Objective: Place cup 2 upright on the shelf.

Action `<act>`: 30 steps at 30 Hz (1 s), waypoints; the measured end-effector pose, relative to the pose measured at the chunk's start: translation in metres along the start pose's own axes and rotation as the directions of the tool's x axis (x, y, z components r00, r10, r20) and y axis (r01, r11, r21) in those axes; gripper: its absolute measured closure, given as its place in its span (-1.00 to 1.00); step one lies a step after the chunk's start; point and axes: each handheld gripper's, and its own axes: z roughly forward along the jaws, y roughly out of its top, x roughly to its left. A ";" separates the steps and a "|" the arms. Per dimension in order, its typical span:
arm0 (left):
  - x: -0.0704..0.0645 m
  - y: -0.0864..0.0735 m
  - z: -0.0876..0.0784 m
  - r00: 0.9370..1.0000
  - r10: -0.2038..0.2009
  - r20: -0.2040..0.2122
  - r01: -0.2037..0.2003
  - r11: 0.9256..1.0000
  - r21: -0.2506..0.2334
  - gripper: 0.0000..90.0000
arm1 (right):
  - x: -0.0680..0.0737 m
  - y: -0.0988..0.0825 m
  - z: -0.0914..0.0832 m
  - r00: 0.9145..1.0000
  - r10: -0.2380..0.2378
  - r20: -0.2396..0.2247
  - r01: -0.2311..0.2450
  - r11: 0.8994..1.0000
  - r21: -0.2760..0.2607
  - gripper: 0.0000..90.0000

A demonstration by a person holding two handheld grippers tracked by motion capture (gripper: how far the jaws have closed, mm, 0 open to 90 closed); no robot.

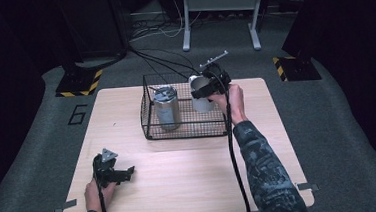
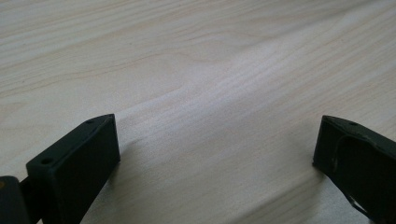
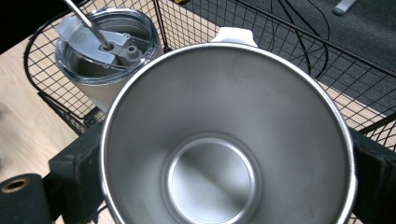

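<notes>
Right hand-held gripper (image 1: 206,91) clamps steel cup (image 3: 224,140) — over basket (image 1: 185,131).

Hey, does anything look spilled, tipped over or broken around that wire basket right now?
Nothing stands out. The lidded cup stands upright in the wire basket, and the open steel cup held by the right hand-held gripper looks empty and undamaged.

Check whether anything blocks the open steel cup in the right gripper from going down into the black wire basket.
Nothing visible does. The right gripper holds the open steel cup at the right part of the black wire basket; the lidded steel tumbler with a straw stands apart in the left part.
</notes>
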 end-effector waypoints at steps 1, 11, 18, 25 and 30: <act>0.000 0.000 0.000 1.000 0.000 0.000 0.000 1.000 0.000 -1.00 | 0.000 0.000 0.001 1.000 0.002 0.002 -0.002 1.000 0.003 -0.87; -0.001 0.000 0.001 1.000 -0.010 -0.002 0.010 1.000 -0.009 -1.00 | -0.005 -0.004 0.017 1.000 0.020 0.007 -0.021 0.999 0.030 -0.87; -0.001 0.000 0.001 1.000 -0.009 -0.002 0.009 1.000 -0.009 -1.00 | -0.005 -0.006 0.027 1.000 0.029 0.006 -0.029 0.999 0.041 -0.87; -0.001 0.000 0.001 1.000 -0.011 -0.002 0.011 1.000 -0.009 -1.00 | -0.005 -0.009 0.037 0.999 0.039 0.019 -0.040 0.998 0.053 -0.87; -0.001 0.000 0.001 1.000 -0.010 -0.002 0.010 1.000 -0.008 -1.00 | -0.007 -0.013 0.046 0.998 0.062 0.024 -0.064 0.995 0.071 -0.87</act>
